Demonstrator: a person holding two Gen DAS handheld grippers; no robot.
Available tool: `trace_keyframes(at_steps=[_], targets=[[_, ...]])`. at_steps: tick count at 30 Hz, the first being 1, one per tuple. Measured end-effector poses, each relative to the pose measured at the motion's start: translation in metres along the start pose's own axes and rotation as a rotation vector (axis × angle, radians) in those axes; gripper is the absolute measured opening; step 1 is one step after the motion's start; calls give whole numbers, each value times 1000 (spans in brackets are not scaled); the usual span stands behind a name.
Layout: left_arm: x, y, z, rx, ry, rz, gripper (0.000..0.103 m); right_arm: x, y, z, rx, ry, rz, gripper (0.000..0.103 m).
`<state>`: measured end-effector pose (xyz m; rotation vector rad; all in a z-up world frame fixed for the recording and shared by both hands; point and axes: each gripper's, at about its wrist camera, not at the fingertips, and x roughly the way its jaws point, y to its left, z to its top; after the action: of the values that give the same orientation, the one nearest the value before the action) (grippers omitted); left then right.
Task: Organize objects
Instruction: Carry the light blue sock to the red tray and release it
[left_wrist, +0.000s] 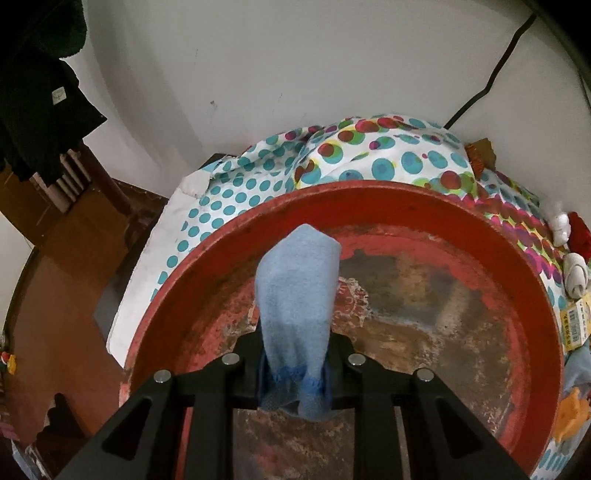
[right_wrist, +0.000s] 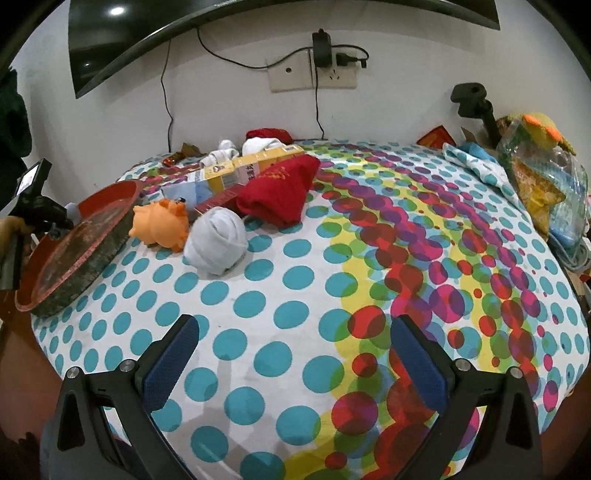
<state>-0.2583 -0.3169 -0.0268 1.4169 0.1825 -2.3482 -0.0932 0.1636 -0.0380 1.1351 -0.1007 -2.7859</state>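
A light blue cloth sock (left_wrist: 297, 317) is clamped between the jaws of the left gripper (left_wrist: 295, 376) and is held above the worn floor of a round red metal tray (left_wrist: 517, 266), whose paint is seen to be flaked and rusted in the middle. The sock's free end is pointed away from the camera, over the tray's far half. The tray is set on a cloth printed with teal, red and yellow dots (left_wrist: 406, 162), at the left edge of the covered surface (right_wrist: 295, 295).

The jaws of the right gripper (right_wrist: 293, 365) are held wide apart with nothing between them, above a bare stretch of the dotted cloth. Just beside the tray's rim (right_wrist: 110, 206) an orange soft toy animal (right_wrist: 160, 225) is seen, and touching it on the right a rolled white sock ball (right_wrist: 216, 243). Behind these, a folded red fabric piece (right_wrist: 280, 192) is laid against a long yellow and white cardboard box (right_wrist: 251, 166). More rolled white socks (right_wrist: 229, 151) are gathered near the wall. At the far right, a clear plastic bag of mixed items (right_wrist: 546, 177) is piled near the cloth's edge.
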Motion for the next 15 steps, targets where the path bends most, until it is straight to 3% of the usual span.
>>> trace_keyframes(at_steps=[4, 5, 8, 10, 11, 13, 15], targets=[[7, 0, 1, 4, 9, 24, 25, 0, 0, 0, -4, 0, -2, 103], [9, 0, 1, 0, 7, 32, 31, -1, 1, 0, -8, -2, -2, 103], [10, 4, -1, -21, 4, 50, 65, -2, 3, 0, -17, -4, -1, 103], [-2, 9, 0, -28, -60, 24, 69, -3, 6, 1, -21, -7, -1, 103], [-8, 12, 0, -26, -84, 36, 77, -4, 7, 1, -25, -8, 2, 103], [-27, 16, -1, -27, -134, 35, 79, -5, 10, 1, -36, -14, 0, 103], [-64, 23, -12, -19, -229, -44, 79, -6, 13, 1, -48, -27, 0, 103]])
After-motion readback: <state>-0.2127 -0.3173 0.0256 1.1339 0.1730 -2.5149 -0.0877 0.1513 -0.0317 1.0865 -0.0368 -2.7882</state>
